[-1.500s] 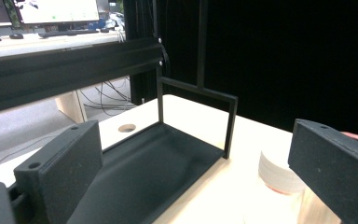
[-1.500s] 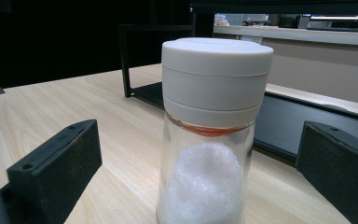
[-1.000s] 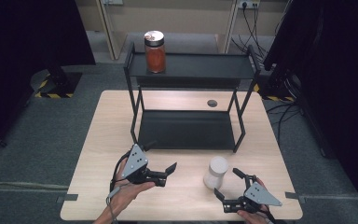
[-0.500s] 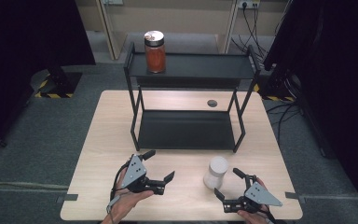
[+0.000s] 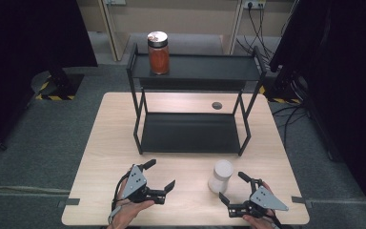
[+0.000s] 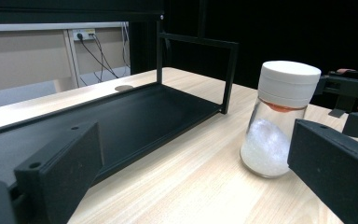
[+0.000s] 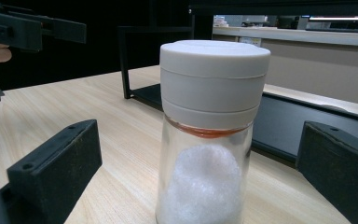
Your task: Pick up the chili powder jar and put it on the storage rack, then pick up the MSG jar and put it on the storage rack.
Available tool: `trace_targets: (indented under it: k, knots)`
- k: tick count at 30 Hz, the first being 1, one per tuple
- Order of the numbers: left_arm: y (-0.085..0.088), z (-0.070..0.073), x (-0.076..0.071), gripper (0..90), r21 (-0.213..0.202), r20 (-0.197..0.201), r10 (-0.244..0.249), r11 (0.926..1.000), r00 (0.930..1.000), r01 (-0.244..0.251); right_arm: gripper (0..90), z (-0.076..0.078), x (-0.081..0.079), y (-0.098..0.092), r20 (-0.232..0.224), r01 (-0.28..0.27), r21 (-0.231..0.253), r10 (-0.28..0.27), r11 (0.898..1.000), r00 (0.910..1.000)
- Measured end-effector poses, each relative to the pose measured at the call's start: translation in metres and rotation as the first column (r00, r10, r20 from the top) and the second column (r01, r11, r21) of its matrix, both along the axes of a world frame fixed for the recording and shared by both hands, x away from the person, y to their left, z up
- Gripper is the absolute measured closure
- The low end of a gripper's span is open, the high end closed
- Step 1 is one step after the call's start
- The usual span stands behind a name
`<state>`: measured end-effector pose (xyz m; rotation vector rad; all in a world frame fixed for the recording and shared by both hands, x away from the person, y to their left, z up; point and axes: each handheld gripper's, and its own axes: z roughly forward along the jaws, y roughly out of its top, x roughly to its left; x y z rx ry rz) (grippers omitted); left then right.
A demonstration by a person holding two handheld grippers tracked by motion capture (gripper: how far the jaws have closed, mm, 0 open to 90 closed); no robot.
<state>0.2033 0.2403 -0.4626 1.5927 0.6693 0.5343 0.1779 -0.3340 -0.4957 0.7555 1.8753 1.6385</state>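
A clear jar with a white lid [image 5: 220, 175] and white powder inside stands upright on the wooden table [image 5: 109, 143], near the front right. My right gripper [image 5: 232, 186] is open just behind it, and in the right gripper view the jar [image 7: 212, 135] stands in line with the gap between the two spread jaws, untouched. My left gripper [image 5: 161, 174] is open and holds nothing, to the left of the jar. From the left gripper view the jar [image 6: 279, 121] is off to the right, with the right gripper [image 6: 349, 88] behind it.
A black two-tier rack [image 5: 193, 133] stands mid-table; its lower shelf [image 6: 121, 116] is bare. A jar of orange-red contents [image 5: 158, 52] sits on the top shelf at the left end. A small dark disc [image 5: 216, 105] lies behind the rack.
My left gripper has drawn back a little toward the table's near edge. The right gripper and the white-lidded jar have stayed put.
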Motion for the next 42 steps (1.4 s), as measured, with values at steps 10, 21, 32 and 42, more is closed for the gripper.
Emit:
trace_targets:
  k: [10,21,32,42]
  knots:
    - [0.000,-0.016,-0.008,3.0,0.006,0.016,0.007,1.0000,0.9998,-0.007,0.2,0.000,0.000,0.000,-0.002,0.000,0.003,0.000,1.000,1.0000]
    - [0.000,-0.025,-0.015,3.5,0.002,0.025,0.014,0.9999,0.9996,-0.014,0.2,-0.001,0.001,-0.001,0.001,-0.005,0.007,0.005,1.000,1.0000]
    - [-0.001,-0.029,-0.020,3.8,0.010,0.035,0.024,0.9997,0.9991,-0.024,0.2,-0.001,0.001,-0.002,0.000,-0.007,0.013,0.007,1.000,1.0000]
    - [0.000,-0.031,-0.019,3.9,0.006,0.025,0.028,0.9996,0.9993,-0.028,0.2,-0.001,0.001,-0.002,0.000,-0.005,0.012,0.005,1.000,1.0000]
